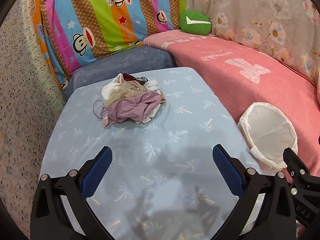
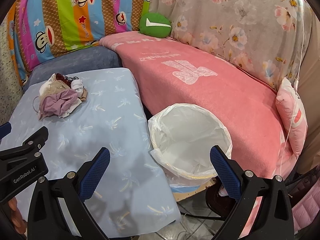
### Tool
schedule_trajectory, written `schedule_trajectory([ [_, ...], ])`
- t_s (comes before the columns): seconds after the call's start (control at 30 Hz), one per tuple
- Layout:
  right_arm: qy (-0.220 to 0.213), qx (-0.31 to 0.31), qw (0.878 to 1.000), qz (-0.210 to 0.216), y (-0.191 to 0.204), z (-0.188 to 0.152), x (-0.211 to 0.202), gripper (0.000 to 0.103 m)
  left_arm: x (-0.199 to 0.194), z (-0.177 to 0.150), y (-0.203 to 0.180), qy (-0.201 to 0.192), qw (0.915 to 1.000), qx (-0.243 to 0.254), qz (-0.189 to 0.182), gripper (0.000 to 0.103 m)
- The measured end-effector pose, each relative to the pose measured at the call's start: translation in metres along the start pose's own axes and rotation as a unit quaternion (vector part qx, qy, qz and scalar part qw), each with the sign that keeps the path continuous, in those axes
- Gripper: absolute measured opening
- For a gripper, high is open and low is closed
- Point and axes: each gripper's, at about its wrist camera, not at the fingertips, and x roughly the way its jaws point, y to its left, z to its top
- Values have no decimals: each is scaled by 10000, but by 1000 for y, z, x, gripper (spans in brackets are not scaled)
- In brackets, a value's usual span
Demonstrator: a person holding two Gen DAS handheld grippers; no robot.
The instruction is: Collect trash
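One trash heap is set far-left on the blue-covered worktop; lined bin at its right edge. Both the left hand-held gripper and right hand-held gripper are spread, empty. Heap contents are hard to distinguish.

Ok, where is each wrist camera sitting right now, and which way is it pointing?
Left wrist view: behind the open left gripper, above the light blue table cover, aimed at the trash pile; its blue fingers show, and the right gripper's black body at the right edge.
Right wrist view: behind the open right gripper, facing the lined bin beside the table; the left gripper's body shows at left.
Both show the pile, bin, pink blanket and green cushion.
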Motion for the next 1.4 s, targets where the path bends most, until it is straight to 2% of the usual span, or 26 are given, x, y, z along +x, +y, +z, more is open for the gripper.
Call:
schedule_trajectory([
  [1.4,-142,17,9999,-57,3,2,-14,97,-5,3,-3,-78,9999,1,-112,96],
])
